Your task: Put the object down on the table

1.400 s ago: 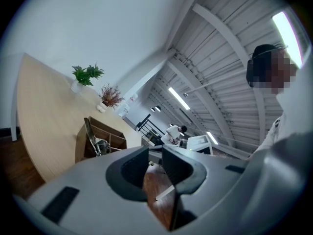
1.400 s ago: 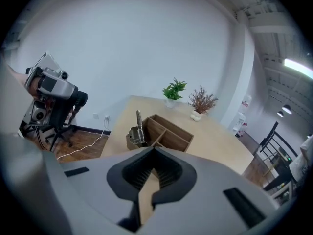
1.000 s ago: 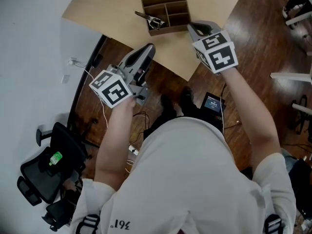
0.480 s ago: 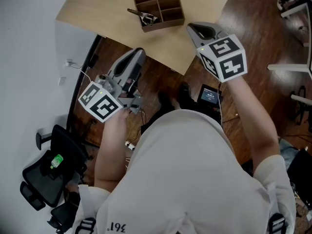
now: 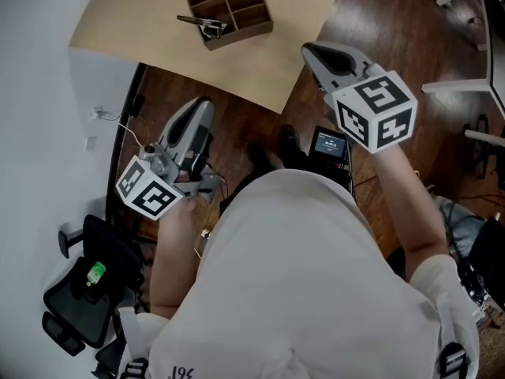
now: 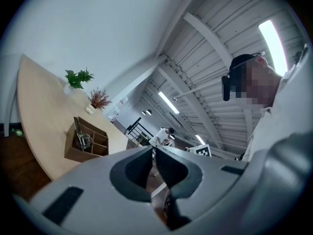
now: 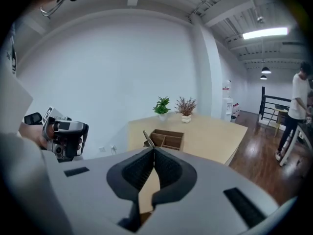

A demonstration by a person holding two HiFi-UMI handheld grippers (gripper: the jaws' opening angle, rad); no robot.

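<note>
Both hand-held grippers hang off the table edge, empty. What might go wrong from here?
1. Left hand-held gripper and right hand-held gripper are shut and empty: nothing to set on the pale wooden table.
2. The metal tool pokes over the rim of the brown divided box; pulling it may drag the box.
3. The lit-screen device on the floor is a trip hazard.

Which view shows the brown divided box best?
The head view: it looks down into the box, showing its compartments and a metal tool. The left gripper view shows it small and tilted; the right gripper view, partly behind the jaws.
</note>
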